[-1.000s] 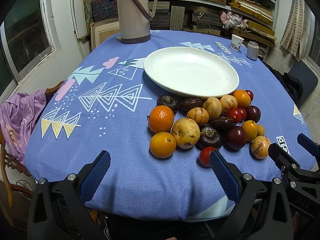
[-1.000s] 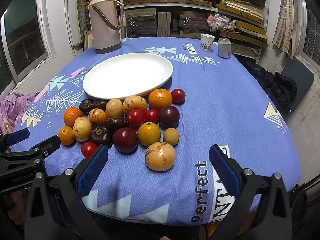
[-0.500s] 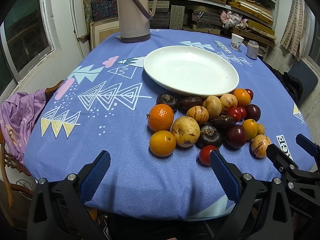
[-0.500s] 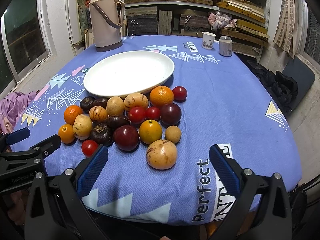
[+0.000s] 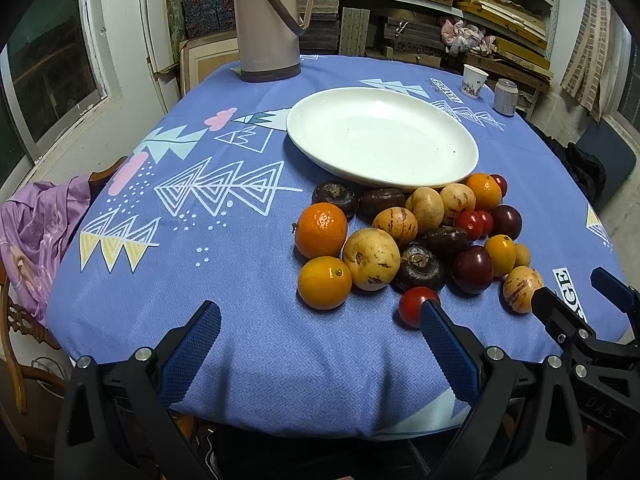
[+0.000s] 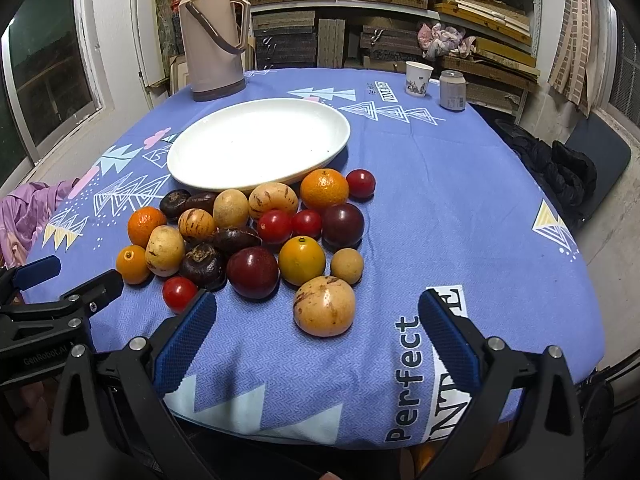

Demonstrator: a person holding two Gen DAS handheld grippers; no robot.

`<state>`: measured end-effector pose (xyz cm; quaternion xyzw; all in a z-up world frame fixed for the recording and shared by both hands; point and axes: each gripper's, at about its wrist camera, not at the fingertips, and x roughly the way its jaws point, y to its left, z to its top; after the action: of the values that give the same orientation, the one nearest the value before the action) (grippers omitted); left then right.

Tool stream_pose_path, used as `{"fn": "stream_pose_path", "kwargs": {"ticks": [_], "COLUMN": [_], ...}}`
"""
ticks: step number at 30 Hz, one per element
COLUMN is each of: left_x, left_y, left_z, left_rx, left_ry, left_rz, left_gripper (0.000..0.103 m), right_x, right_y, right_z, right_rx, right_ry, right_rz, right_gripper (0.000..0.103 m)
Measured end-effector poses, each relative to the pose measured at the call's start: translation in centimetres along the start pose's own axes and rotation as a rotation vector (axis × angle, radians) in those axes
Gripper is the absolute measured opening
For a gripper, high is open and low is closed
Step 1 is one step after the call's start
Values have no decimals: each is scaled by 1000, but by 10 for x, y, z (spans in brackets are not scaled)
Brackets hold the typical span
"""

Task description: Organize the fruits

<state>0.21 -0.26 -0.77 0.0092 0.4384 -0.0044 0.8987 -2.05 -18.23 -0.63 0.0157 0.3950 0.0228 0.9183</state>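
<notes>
A pile of fruit lies on the blue tablecloth in front of an empty white plate (image 5: 382,136), also in the right wrist view (image 6: 256,142). It holds oranges (image 5: 321,231), yellow speckled fruits (image 5: 371,259), dark plums (image 6: 253,272), brown chestnut-like fruits (image 5: 418,267) and red tomatoes (image 5: 416,304). My left gripper (image 5: 320,338) is open and empty at the table's near edge, just before the orange fruit (image 5: 325,282). My right gripper (image 6: 318,334) is open and empty, with a yellow speckled fruit (image 6: 324,305) just ahead between its fingers.
A tall beige thermos (image 5: 266,20) stands at the back left. A paper cup (image 6: 418,79) and a can (image 6: 453,90) stand at the back right. Purple cloth hangs on a chair (image 5: 32,232) to the left. Shelves fill the far wall.
Both grippers have moved slightly forward towards the fruit pile. Nothing on the table has moved.
</notes>
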Motion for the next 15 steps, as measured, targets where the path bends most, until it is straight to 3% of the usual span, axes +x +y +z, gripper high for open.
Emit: {"fn": "stream_pose_path", "kwargs": {"ticks": [15], "left_x": [0], "left_y": [1], "left_z": [0], "left_rx": [-1], "left_ry": [3], "left_rz": [-1], "left_gripper": [100], "right_x": [-1], "right_y": [0], "right_z": [0], "right_rx": [0], "right_ry": [8], "right_rz": [1], "right_gripper": [99]}}
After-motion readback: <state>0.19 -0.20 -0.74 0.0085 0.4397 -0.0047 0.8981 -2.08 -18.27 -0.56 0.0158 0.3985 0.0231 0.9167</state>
